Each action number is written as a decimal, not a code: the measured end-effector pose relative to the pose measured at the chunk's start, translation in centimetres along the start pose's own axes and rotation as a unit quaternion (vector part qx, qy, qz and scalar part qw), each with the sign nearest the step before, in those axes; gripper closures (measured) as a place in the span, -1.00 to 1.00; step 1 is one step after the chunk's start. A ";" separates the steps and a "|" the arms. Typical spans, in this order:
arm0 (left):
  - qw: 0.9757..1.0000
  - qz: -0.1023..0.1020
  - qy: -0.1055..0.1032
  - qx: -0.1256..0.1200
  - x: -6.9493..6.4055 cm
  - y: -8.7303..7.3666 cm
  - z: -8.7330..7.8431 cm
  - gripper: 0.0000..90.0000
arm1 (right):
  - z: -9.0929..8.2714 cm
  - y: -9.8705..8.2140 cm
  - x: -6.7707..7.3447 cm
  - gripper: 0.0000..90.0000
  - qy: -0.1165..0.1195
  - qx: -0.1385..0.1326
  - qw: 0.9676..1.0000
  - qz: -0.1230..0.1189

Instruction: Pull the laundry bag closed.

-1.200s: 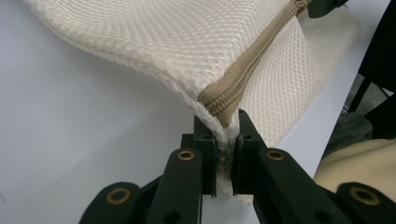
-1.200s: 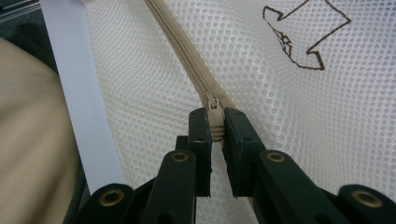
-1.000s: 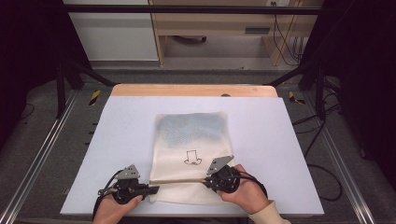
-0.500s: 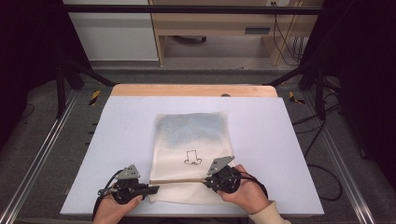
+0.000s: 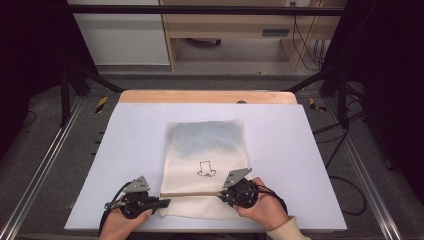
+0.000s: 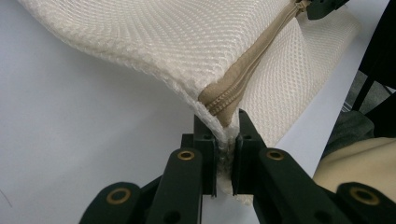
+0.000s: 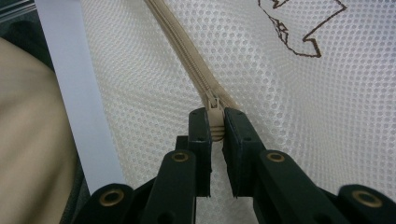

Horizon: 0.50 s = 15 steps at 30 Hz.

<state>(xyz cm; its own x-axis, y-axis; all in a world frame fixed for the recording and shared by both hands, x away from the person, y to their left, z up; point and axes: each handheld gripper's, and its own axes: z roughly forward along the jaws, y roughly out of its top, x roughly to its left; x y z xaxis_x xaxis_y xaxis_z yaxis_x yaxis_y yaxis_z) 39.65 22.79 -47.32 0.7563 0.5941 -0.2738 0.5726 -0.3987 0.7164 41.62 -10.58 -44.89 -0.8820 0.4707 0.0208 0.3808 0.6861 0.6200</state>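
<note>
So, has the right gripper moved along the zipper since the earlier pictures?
No. In the high view the right gripper sits at the same spot below the drawing on the mesh bag.

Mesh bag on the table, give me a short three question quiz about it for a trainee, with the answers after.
1. True or false: the left claw is shut on the corner of the mesh bag at the zipper's end.
2. What does the right claw pinch? A) the drawing B) the zipper pull C) the table edge
3. Fill in: in the high view the zipper runs between the two ____.

Key
1. True. Its jaws clamp the fabric where the tan zipper tape ends.
2. B. The zipper pull sits between the jaws; the drawing lies farther up the bag.
3. Claws.
</note>
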 end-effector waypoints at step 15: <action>1.000 0.001 -0.001 0.000 0.0 0.0 -0.1 0.84 | -0.3 -0.5 -0.2 0.82 -0.001 -0.003 1.000 0.009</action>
<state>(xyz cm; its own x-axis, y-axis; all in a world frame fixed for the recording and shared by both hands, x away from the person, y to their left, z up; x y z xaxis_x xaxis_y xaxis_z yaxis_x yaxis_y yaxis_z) 39.66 22.83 -47.25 0.7586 0.5912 -0.2739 0.5706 -0.3999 0.7172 41.54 -11.21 -44.96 -0.8742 0.4847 0.0298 0.3950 0.6742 0.6241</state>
